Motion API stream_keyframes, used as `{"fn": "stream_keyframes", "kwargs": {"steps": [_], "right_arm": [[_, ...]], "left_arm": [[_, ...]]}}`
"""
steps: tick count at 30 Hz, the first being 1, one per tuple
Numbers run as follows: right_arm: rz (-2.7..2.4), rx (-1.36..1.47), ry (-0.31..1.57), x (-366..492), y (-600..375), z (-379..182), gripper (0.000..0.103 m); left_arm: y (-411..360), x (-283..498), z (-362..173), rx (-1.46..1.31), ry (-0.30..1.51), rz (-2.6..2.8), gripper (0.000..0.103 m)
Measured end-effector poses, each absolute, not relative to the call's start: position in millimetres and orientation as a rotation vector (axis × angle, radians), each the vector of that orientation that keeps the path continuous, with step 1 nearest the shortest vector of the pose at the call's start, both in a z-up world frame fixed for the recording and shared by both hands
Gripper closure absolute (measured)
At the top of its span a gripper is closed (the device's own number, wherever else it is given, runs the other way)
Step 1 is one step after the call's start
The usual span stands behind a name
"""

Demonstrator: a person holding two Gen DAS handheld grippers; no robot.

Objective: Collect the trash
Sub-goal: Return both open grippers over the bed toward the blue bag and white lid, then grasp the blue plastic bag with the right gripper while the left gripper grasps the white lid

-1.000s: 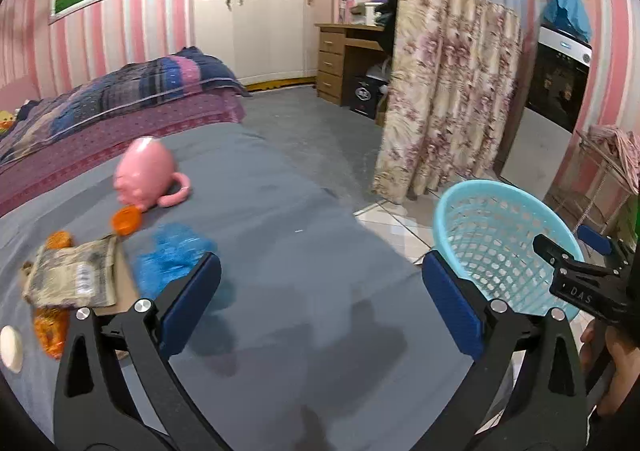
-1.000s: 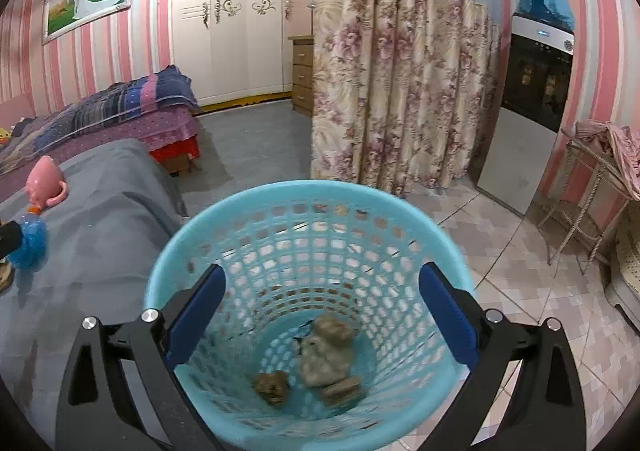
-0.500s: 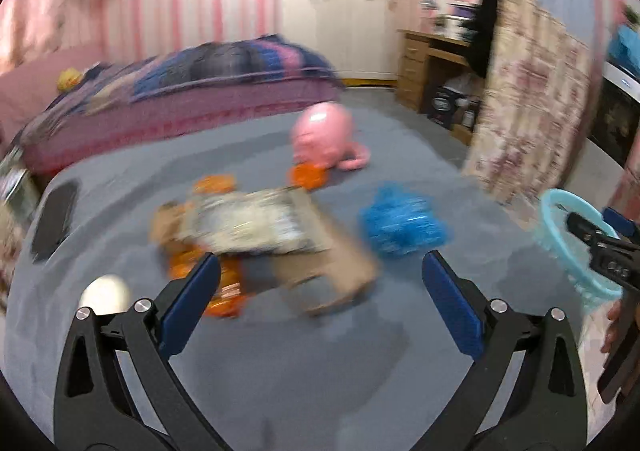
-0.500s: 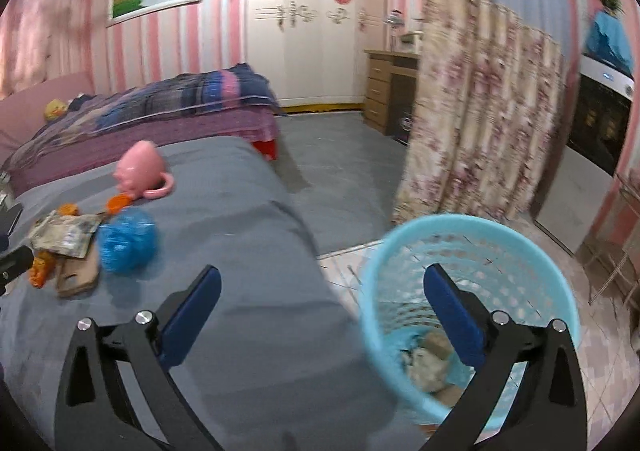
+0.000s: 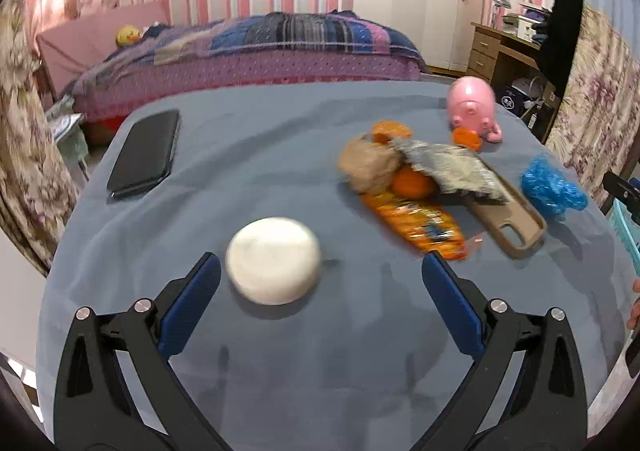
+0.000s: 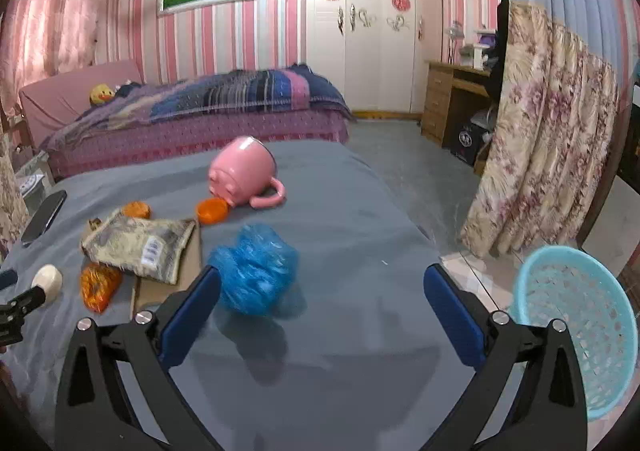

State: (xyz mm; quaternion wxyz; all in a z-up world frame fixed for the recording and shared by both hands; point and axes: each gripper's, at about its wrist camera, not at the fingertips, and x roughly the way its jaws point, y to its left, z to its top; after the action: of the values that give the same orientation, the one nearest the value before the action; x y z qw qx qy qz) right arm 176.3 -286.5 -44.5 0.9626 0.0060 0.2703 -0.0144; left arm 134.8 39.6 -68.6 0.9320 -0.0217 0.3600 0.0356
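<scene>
My left hand-held gripper (image 5: 320, 279) gapes wide, white round object (image 5: 274, 259) at eleven o'clock; right hand-held gripper (image 6: 322, 287) wide too, blue crumpled bag (image 6: 254, 269) at ten.

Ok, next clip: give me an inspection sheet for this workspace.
Surface: grey sheet, wrinkled.
Job's things: blue wad, orange wrapper, grey packet, brown wad; basket beside the sheet on the floor.
Clutter: pink mug tipped over, phone, phone case, white disc.
Grippers: left gripper open near the disc; right gripper open by the blue wad.
Cables: nothing seen.
Surroundings: bed, curtain.
</scene>
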Motion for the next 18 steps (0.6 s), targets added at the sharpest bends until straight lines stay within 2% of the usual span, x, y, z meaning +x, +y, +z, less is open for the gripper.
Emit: {"fn": "stream_keyframes", "kwargs": {"steps": [3, 15, 17, 18], "right_arm": [[-0.038, -0.006, 0.631, 195.2, -275.7, -50.0, 0.004], [-0.003, 0.013, 0.69, 228.4, -268.7, -77.9, 0.005], [0.025, 0.034, 0.699, 231.6, -269.8, -80.6, 0.014], [0.044, 0.04, 0.707, 232.5, -269.8, -81.9, 0.026]], "left_arm": [[57.2, 142.5, -77.7, -0.062, 0.773, 0.109, 0.006], [64.7, 167.0, -91.9, -0.1, 0.819, 0.109, 0.006], [64.5, 165.7, -92.7, -0.11, 0.817, 0.108, 0.006], [64.2, 165.3, -93.0, -0.116, 0.818, 0.105, 0.006]]}}
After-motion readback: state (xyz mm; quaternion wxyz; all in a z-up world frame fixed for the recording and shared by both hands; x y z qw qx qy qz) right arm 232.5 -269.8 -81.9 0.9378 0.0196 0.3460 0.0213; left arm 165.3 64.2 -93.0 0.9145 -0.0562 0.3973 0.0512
